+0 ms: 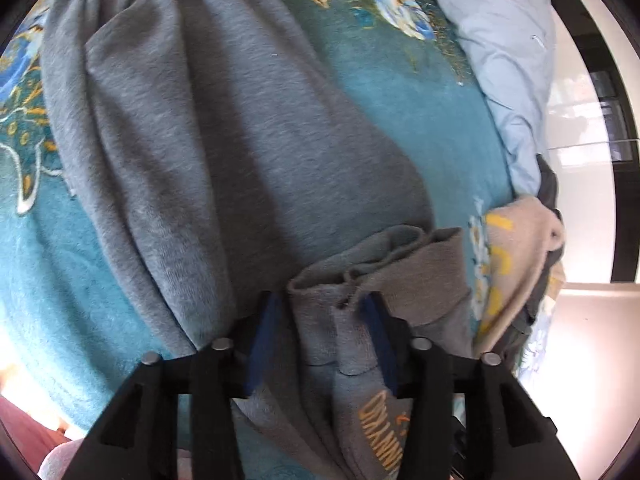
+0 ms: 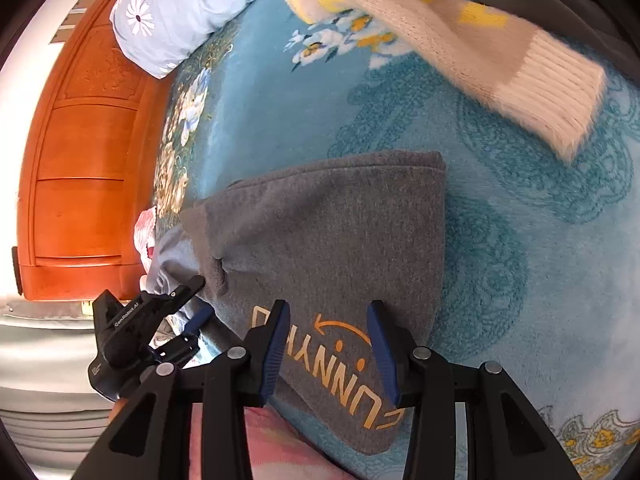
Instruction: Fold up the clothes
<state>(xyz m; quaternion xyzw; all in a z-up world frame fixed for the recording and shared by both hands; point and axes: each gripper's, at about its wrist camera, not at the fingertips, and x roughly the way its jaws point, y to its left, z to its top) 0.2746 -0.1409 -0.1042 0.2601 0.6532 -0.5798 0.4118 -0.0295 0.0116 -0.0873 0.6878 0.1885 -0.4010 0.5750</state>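
Teal floral plush blanket [image 2: 500, 240] covers the bed; a beige knit sweater [image 2: 460, 44] and pale-blue daisy pillow [image 2: 180, 12] lie beyond my grey fleece garment with orange lettering [image 2: 328, 240]. My left gripper [image 1: 320, 340] clamps its bunched edge; my right gripper [image 2: 328, 344] hovers spread over the lettering.

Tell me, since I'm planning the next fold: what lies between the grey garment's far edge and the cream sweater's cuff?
In the right wrist view, only bare blue floral blanket separates the grey garment from the cream sweater.

Grey garment [image 2: 332, 240] between spread right tool [image 2: 328, 320] fingers
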